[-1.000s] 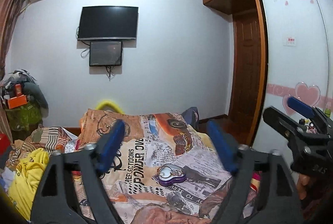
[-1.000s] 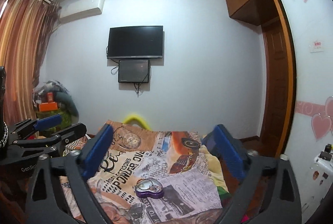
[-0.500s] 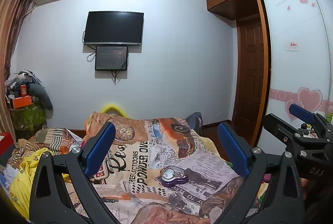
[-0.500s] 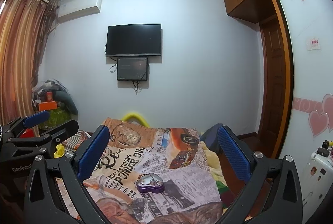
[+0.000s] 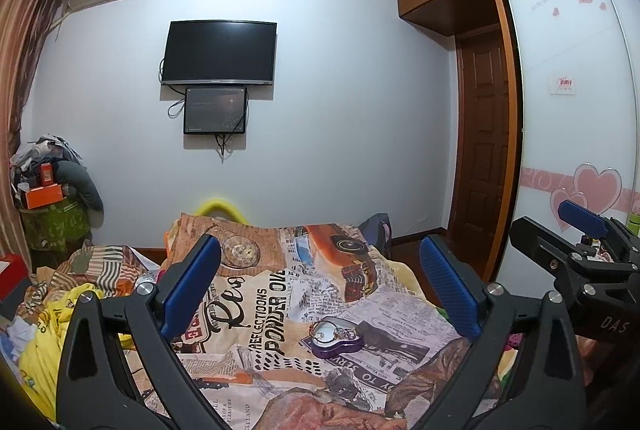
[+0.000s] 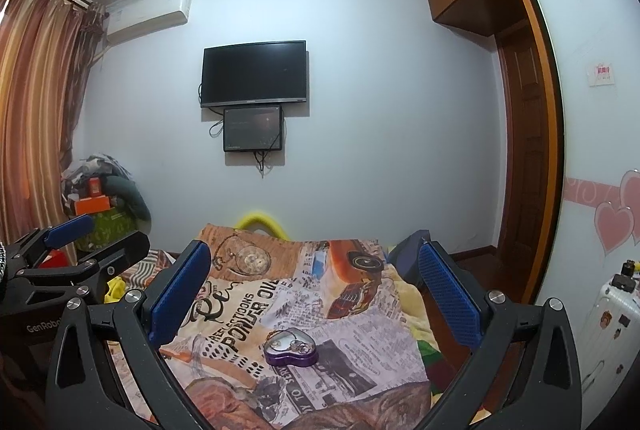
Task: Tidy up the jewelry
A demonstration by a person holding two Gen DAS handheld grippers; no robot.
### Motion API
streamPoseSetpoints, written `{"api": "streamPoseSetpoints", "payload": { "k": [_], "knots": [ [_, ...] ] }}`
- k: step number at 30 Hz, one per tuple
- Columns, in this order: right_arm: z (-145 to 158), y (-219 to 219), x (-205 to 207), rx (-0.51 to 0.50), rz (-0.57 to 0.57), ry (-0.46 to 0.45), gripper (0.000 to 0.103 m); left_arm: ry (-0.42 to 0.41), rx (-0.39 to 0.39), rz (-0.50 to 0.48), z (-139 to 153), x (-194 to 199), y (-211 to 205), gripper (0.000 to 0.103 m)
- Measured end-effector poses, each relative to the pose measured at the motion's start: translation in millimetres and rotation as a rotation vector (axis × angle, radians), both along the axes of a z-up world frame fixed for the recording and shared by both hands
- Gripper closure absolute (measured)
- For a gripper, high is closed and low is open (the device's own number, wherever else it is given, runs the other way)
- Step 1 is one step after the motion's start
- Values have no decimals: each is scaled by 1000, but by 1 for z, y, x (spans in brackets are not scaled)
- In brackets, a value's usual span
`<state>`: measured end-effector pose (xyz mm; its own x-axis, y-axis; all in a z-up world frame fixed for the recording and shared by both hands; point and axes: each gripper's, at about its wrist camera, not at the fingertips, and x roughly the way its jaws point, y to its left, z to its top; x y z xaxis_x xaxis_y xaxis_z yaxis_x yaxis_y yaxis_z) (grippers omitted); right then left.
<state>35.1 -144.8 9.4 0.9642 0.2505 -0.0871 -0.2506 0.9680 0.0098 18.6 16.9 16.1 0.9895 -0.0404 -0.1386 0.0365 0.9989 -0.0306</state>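
Observation:
A purple heart-shaped jewelry box (image 5: 337,337) lies open on the printed bedspread (image 5: 256,306), with small pieces of jewelry on its white lining. It also shows in the right wrist view (image 6: 291,347). My left gripper (image 5: 320,286) is open and empty, held above the bed and short of the box. My right gripper (image 6: 314,290) is open and empty too, also above and short of the box. Each gripper shows at the edge of the other's view: the right gripper (image 5: 584,230) and the left gripper (image 6: 76,234).
Striped and yellow clothes (image 5: 60,294) lie heaped at the bed's left. A cluttered stand (image 5: 48,206) is in the far left corner. A TV (image 5: 220,54) hangs on the far wall. A wardrobe with heart stickers (image 5: 580,150) and a wooden door (image 5: 484,150) are on the right.
Both grippers have opened wider and tilted up a little, so the jewelry box sits lower in both views. The box has not moved on the bed.

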Motion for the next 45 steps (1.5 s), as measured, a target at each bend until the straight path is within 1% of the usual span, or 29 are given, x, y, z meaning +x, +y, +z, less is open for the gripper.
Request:
{"api": "streamPoseSetpoints", "payload": {
  "k": [15, 29, 36, 45],
  "knots": [
    [2, -3, 1, 11, 4, 15, 0, 14, -3, 4, -2, 6, 0, 1],
    [1, -4, 3, 17, 0, 25, 0, 24, -7, -12, -1, 7, -3, 1],
    [1, -6, 4, 23, -6, 29, 0, 42, -14, -27, -1, 10, -3, 1],
    [0, -9, 10, 36, -10, 56, 0, 56, -15, -32, -3, 16, -4, 1]
  ]
}}
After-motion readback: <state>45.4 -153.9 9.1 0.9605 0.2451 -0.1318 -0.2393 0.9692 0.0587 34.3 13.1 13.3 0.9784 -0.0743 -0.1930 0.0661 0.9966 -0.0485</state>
